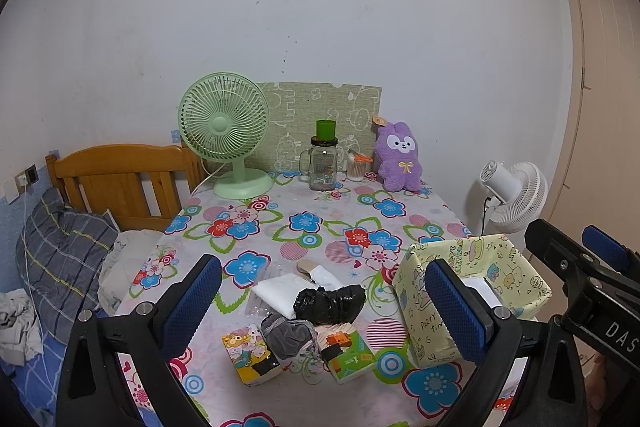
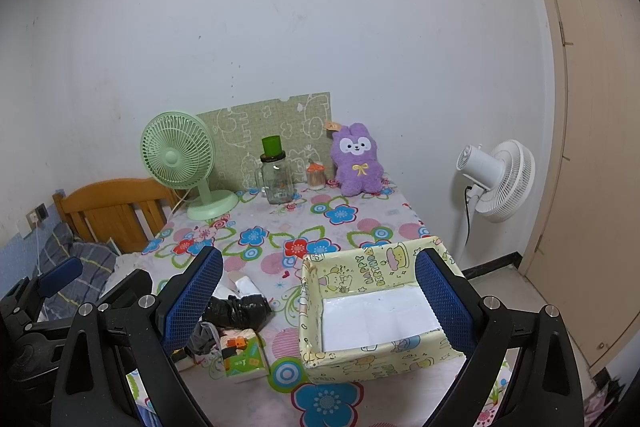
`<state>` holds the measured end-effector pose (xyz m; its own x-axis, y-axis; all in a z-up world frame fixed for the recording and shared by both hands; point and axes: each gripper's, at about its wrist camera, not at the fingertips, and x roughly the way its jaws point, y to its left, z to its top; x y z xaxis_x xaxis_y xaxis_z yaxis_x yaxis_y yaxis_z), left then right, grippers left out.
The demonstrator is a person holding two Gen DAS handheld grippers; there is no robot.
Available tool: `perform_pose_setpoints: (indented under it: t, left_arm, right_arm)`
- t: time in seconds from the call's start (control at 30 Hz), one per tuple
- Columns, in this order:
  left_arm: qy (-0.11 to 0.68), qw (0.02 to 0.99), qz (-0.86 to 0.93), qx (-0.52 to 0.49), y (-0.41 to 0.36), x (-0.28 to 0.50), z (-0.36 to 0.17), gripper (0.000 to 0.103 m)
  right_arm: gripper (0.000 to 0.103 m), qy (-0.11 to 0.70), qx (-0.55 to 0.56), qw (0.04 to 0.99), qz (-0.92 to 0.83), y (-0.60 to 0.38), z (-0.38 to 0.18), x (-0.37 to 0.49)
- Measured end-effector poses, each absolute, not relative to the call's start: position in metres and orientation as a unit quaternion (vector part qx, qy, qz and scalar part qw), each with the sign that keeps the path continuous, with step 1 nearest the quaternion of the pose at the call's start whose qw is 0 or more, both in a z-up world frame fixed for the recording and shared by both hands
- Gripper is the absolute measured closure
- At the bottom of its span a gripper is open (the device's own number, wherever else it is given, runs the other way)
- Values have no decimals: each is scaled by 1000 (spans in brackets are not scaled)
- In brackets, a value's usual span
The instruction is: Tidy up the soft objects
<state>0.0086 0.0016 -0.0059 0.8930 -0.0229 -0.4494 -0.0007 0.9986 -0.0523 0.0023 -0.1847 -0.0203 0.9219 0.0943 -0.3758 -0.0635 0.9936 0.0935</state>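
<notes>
- I'm looking into a bedroom in someone's home; the flowered tablecloth [image 1: 320, 227] covers the table I take as my landmark.
- Left of the table stands a wooden headboard [image 1: 116, 179] with a plaid pillow [image 1: 64, 259] below it.
- At the table's far edge sit a green desk fan [image 1: 224, 131], a glass jar [image 1: 322, 167] and a purple plush rabbit [image 1: 398, 155].
- Right of the table I see a white standing fan [image 2: 496, 179] and a beige door [image 2: 592, 147].

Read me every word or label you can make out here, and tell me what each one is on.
"HAPPY BIRTHDAY": inner wall of the yellow box.
"PARTY TIME": same box, outer wall, left wrist view.
"DAS", cut off: right gripper body.
Glass jar print, plush rabbit tag, tissue packs: too small to read.
</notes>
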Motion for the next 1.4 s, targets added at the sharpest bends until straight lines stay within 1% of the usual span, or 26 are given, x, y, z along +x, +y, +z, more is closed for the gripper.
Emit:
perform_pose_setpoints:
  t: [0.8, 1.2, 1.4]
  left_arm:
    - [231, 973, -7, -20, 5, 9, -6, 3]
    - [243, 970, -4, -17, 1, 21, -19, 6]
    - [260, 965, 1, -15, 4, 31, -31, 7]
  right_arm:
    - [5, 197, 40, 979, 45, -180, -23, 6]
    - [5, 212, 39, 975, 53, -166, -31, 21]
    - [9, 222, 35, 973, 58, -152, -40, 30]
